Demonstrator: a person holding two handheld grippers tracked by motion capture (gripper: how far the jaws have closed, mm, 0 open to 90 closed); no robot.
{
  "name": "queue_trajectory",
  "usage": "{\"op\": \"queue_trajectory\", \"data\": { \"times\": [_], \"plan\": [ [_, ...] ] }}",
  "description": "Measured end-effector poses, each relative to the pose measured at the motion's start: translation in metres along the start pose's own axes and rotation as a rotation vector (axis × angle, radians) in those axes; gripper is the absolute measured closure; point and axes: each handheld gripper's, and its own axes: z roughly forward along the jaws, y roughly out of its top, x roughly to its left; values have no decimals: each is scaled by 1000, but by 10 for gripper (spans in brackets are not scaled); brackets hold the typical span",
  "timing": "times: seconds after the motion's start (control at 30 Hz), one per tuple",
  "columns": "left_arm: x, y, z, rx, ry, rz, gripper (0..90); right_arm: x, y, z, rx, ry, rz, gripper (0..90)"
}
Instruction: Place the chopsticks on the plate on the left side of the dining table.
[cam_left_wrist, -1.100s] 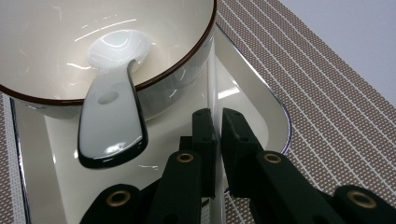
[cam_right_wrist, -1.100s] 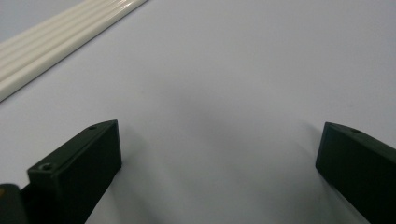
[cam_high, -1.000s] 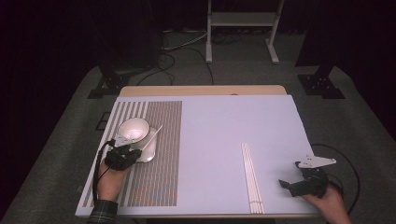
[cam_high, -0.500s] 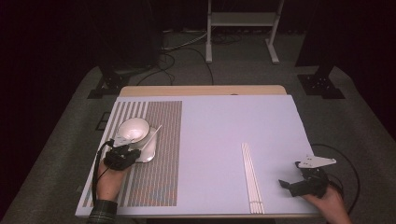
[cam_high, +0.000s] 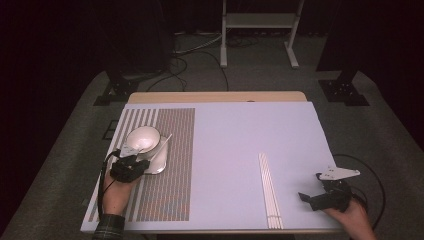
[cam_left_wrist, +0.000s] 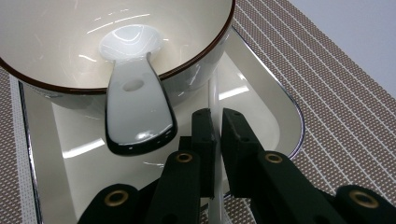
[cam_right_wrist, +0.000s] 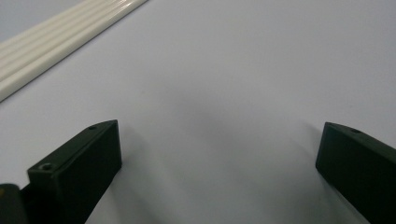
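Left claw (cam_left_wrist: 215, 122) clenched on the plate (cam_left_wrist: 261, 121) rim near the desk's (cam_high: 240, 150) left edge, bowl (cam_left_wrist: 56, 51) just beyond; right claw (cam_right_wrist: 219, 163) released, well apart.

Placemat (cam_high: 172, 165): striped, laid at the table's left.
Sticks (cam_high: 269, 190): white, laid side by side at the right.
Table (cam_high: 225, 135): covered in pale blue.
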Motion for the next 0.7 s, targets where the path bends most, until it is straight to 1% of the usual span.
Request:
{"op": "queue_trajectory", "data": {
  "times": [0.1, 0.17, 0.53, 0.7],
  "plan": [
    [1, 0, 0, -1, 3, -4, 822, 0, 0, 0, 0, 0, 0, 0],
    [1, -1, 0, -5, -2, -5, 794, 0, 0, 0, 0, 0, 0, 0],
    [0, -1, -2, -10, -6, -9, 711, 0, 0, 0, 0, 0, 0, 0],
    [-1, -2, -8, -28, -7, -19, 688, 0, 0, 0, 0, 0, 0, 0]
  ]
}}
